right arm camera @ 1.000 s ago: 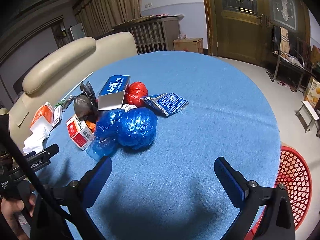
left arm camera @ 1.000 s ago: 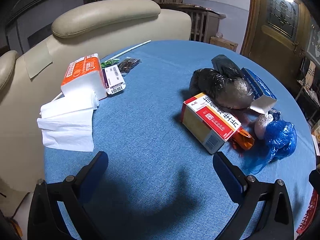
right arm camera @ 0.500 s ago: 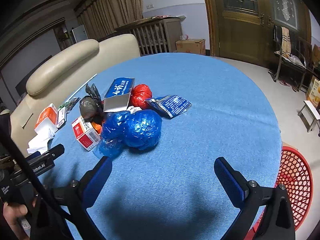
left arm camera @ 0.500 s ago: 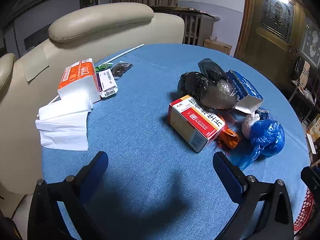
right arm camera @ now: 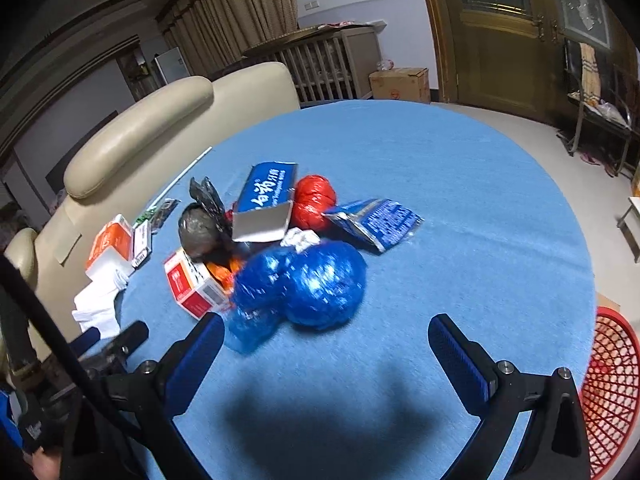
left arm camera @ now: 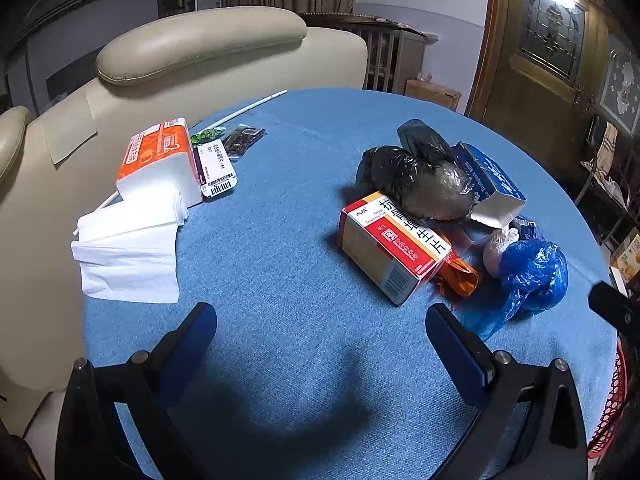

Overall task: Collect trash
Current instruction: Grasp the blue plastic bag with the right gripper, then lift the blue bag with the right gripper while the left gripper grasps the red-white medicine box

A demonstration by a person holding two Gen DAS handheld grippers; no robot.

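Note:
A pile of trash lies on the round blue table (right arm camera: 460, 184): a red and white box (left arm camera: 390, 246), a black bag (left arm camera: 416, 176), a blue carton (left arm camera: 490, 178), an orange wrapper (left arm camera: 458, 278), a blue bag (right arm camera: 320, 280), a red bag (right arm camera: 314, 200) and a blue packet (right arm camera: 378, 222). My left gripper (left arm camera: 320, 332) is open and empty, just short of the box. My right gripper (right arm camera: 326, 344) is open and empty, just short of the blue bag, which also shows in the left wrist view (left arm camera: 528, 276).
A tissue pack (left arm camera: 158, 162) with loose white tissues (left arm camera: 128, 252) lies at the table's left by a cream sofa (left arm camera: 192, 52). A barcoded card (left arm camera: 216, 168), small packets and a white straw (left arm camera: 244, 110) lie behind it. A red mesh basket (right arm camera: 612, 392) stands on the floor at right.
Both grippers have moved closer to the trash pile. The box and the blue bag now sit nearer the fingers. Both stay open.

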